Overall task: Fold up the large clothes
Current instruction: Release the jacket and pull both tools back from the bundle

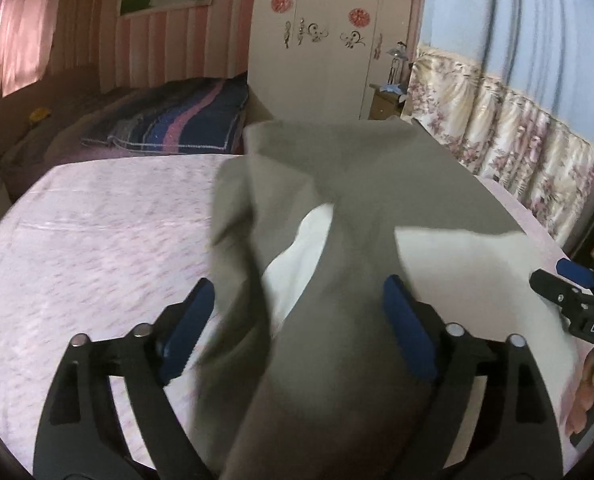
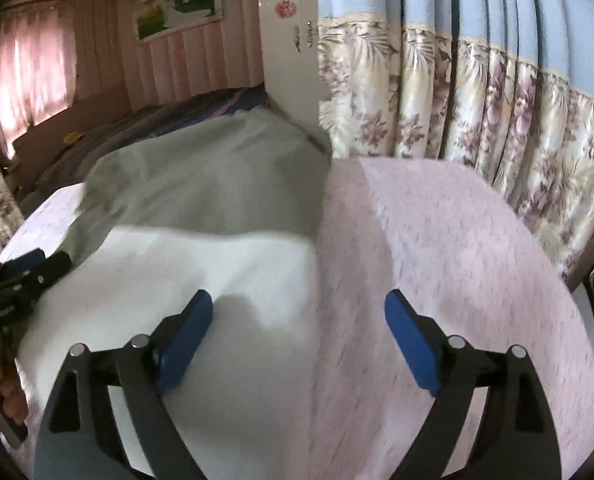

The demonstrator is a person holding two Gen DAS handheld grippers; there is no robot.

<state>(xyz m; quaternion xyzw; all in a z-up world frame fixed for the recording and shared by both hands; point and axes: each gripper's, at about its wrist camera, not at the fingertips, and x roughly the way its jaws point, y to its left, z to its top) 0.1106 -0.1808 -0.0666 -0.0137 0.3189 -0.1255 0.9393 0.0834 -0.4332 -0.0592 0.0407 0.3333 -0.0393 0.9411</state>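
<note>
Grey cloth (image 1: 337,184) with a white lining lies spread over the pink-covered counter (image 1: 97,240), one bunched fold running back between the blue pads of the left tool (image 1: 299,308), whose jaws stand wide and seem not to press it, though blur makes that hard to judge. Over on the other side the right tool (image 2: 299,312) is released too, hovering over the white part of the cloth and the bare pink cover beside it.
</note>
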